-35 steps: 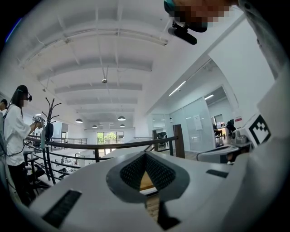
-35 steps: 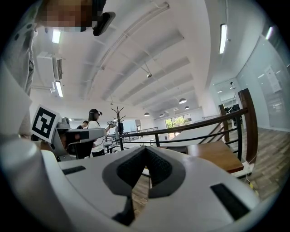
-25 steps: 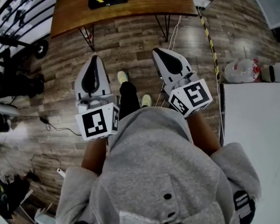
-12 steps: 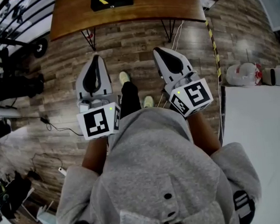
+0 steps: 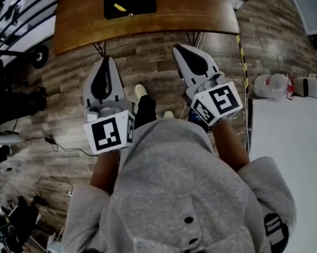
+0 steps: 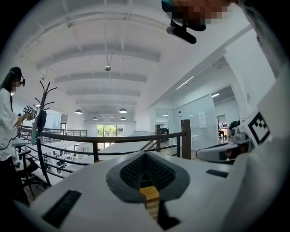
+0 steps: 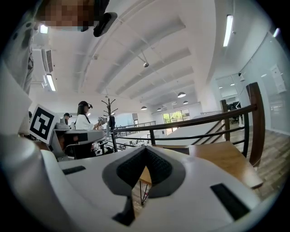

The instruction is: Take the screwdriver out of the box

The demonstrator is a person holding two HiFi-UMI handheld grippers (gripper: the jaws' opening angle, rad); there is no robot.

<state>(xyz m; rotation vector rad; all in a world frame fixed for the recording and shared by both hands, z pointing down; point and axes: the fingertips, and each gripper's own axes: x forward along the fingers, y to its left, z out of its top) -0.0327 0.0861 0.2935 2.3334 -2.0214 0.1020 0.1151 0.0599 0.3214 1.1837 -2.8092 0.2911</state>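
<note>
A black box [image 5: 130,3] sits on the wooden table [image 5: 194,12] at the top of the head view, with a yellow screwdriver [image 5: 120,7] lying inside it. My left gripper [image 5: 106,60] and right gripper [image 5: 178,47] are held out level over the floor, their tips just short of the table's near edge. Both are shut with nothing between the jaws. In the left gripper view the left gripper [image 6: 146,153] shows its jaws meeting at the tip. The right gripper [image 7: 146,148] looks the same in its own view, with the table top [image 7: 226,163] beyond it.
The table stands on thin black legs [image 5: 100,48]. A white table [image 5: 289,141] is at the right, with plastic jugs [image 5: 274,81] on the floor beside it. Striped tape [image 5: 242,58] and cables [image 5: 62,146] run over the wood floor. A railing [image 6: 113,137] lies ahead, and a person [image 6: 8,118] stands far left.
Both grippers and the person have moved forward toward the table. The table and the black box now sit lower and larger in the head view.
</note>
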